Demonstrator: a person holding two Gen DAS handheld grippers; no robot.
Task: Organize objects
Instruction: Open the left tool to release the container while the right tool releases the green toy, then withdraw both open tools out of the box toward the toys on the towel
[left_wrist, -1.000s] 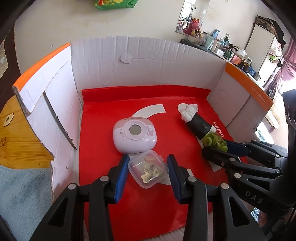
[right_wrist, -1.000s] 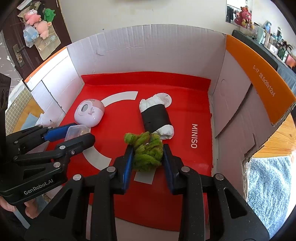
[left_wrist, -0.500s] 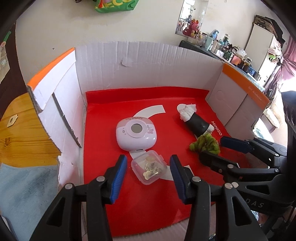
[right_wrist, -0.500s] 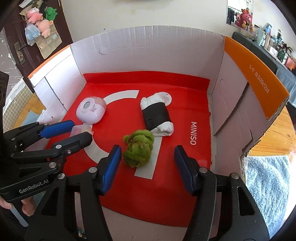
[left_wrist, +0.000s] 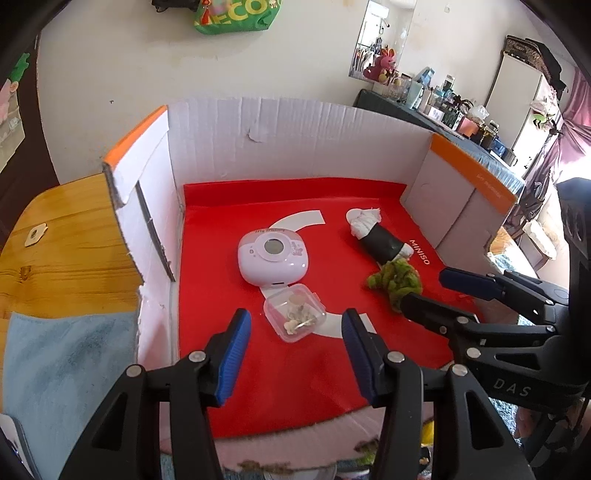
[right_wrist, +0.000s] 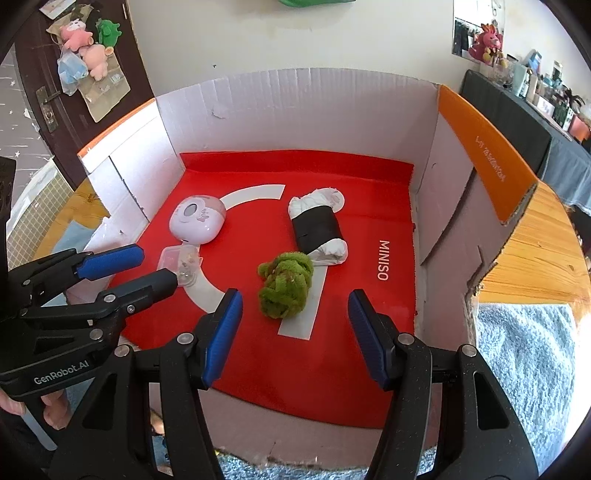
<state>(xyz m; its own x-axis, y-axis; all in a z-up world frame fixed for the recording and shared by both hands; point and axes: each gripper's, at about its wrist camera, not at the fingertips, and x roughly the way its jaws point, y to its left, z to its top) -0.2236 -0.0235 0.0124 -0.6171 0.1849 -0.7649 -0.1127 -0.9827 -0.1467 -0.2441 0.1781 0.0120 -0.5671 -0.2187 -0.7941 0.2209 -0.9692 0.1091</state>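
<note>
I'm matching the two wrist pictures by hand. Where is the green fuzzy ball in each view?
Left wrist: green ball at right of centre, just beyond the right gripper.
Right wrist: green ball near centre, ahead of the open jaws.
Shared landmark: the black-and-white roll touching the ball's far side.

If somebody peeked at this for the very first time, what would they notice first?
Probably the bright red mat covering the floor of the white cardboard box. On it, a fuzzy green ball lies near the middle, touching a black-and-white sock roll behind it. To the left sit a pink round gadget and a little clear plastic box.
</note>
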